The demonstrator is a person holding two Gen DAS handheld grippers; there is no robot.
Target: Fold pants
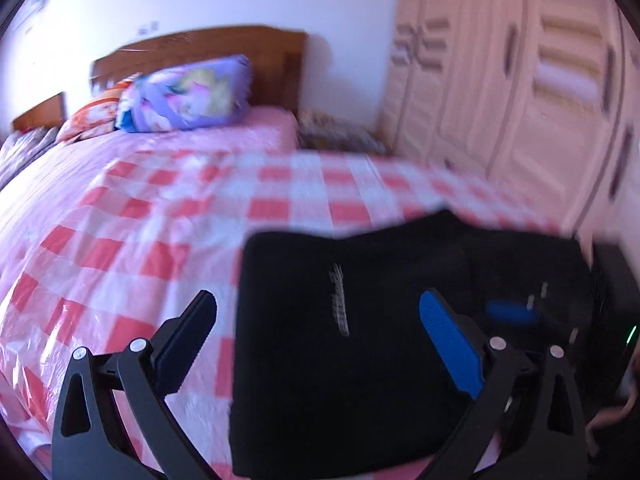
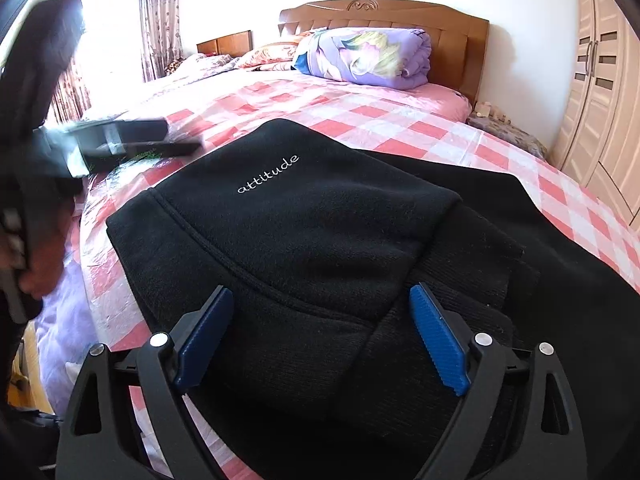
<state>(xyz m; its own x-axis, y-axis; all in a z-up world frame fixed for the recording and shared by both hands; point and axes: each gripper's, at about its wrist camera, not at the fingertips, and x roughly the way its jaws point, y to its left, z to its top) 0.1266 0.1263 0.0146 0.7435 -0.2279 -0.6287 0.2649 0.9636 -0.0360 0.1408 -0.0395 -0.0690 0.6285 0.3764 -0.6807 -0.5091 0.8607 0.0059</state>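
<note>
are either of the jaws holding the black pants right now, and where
Nothing is held. Both the left gripper and the right gripper have their jaws wide open over the folded black pants.

A: What sort of room are you working in?

B: You are in a home bedroom. Note the bed [image 2: 360, 116] under a pink checked cover, its carved wooden headboard [image 2: 384, 16], and the folded purple quilt [image 2: 364, 56] beside a pillow [image 2: 268, 54].

A: Anything else?

B: Cream louvred wardrobe doors [image 2: 596, 92] fill your right wall; patterned curtains [image 2: 158, 16] hang at a bright window.
</note>
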